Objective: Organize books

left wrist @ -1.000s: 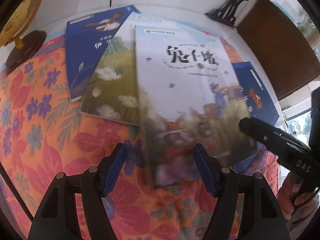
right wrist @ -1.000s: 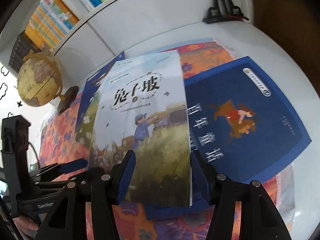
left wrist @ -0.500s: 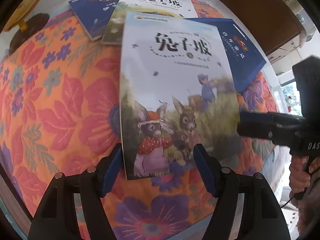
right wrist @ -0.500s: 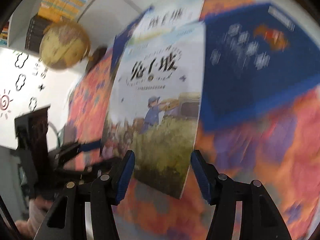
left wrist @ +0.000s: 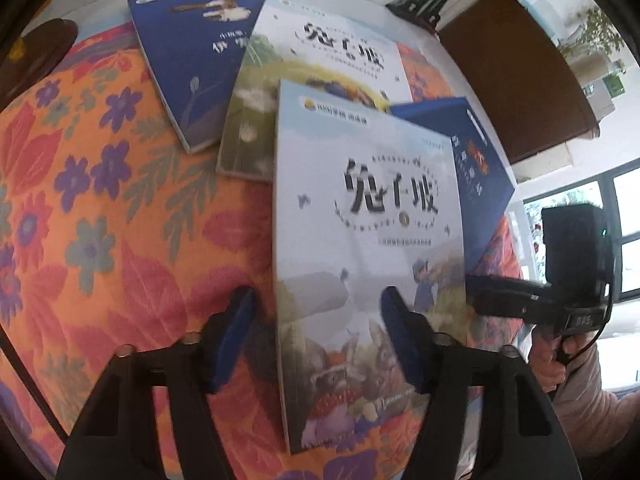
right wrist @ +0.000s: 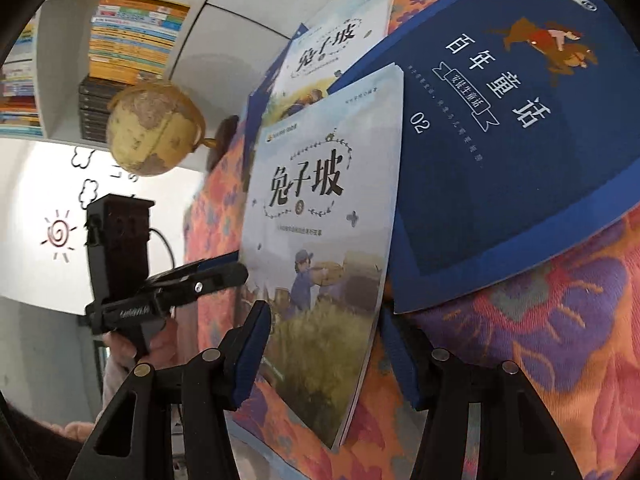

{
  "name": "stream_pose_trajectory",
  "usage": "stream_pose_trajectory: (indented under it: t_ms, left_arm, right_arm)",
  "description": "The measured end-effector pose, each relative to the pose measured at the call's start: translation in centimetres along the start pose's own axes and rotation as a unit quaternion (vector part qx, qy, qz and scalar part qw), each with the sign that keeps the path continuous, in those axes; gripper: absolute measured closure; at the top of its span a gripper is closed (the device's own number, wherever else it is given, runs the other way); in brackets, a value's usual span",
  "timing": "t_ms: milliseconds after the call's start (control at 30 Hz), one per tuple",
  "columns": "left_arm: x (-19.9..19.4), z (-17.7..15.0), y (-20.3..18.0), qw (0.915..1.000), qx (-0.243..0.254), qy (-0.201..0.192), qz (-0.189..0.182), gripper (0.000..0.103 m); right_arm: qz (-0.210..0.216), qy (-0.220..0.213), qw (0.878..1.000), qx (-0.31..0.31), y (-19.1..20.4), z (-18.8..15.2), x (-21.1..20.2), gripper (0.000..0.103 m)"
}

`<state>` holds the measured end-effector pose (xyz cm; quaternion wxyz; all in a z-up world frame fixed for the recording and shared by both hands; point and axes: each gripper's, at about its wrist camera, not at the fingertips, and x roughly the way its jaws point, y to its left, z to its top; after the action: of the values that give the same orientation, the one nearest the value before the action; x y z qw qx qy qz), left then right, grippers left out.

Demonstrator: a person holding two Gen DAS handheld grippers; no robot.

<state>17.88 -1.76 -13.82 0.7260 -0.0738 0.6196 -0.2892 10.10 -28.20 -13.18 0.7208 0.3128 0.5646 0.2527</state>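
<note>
Pale rabbit book (left wrist: 368,240) in the middle of the flowered cloth (left wrist: 100,220), long axis running 12 to 6 in both wrist views, title end at 12, near short edge toward the cameras. Looks tilted, right long edge raised off the cloth in the right wrist view; whether carried or only propped, cannot tell.

Left gripper (left wrist: 316,294) at the book's left long edge: one pad just outside that edge, the other over the cover. Right gripper (right wrist: 324,310) at the opposite long edge, reaching in from 3 o'clock in the left wrist view, the book's lower part showing between its pads. Both pairs of jaws have just been closing and stand about half open, book between them, no pad seen pressing on the thin cover. Neither hand nearer: one on each long side, so probably a two-sided squaring or lift.

Overlapped at 1 o'clock: dark blue book (right wrist: 500,120), its corner under the rabbit book. At 12, a second pale book (left wrist: 320,60); at 11, another blue book (left wrist: 192,60) beneath it. Likely snag on any slide toward 12: those overlapping corners. Farther out, globe (right wrist: 154,128) at 10 o'clock and filled shelf (right wrist: 128,36) behind it.
</note>
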Motion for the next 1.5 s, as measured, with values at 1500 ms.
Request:
stream_pose_trajectory:
  t_ms: [1500]
  left_arm:
    - [-2.1,-1.8,-0.3,0.9954,-0.036,0.022,0.086,0.081]
  right_arm:
    - [-0.108,-0.019,0.99,-0.094,5.2,1.2,1.9,0.094]
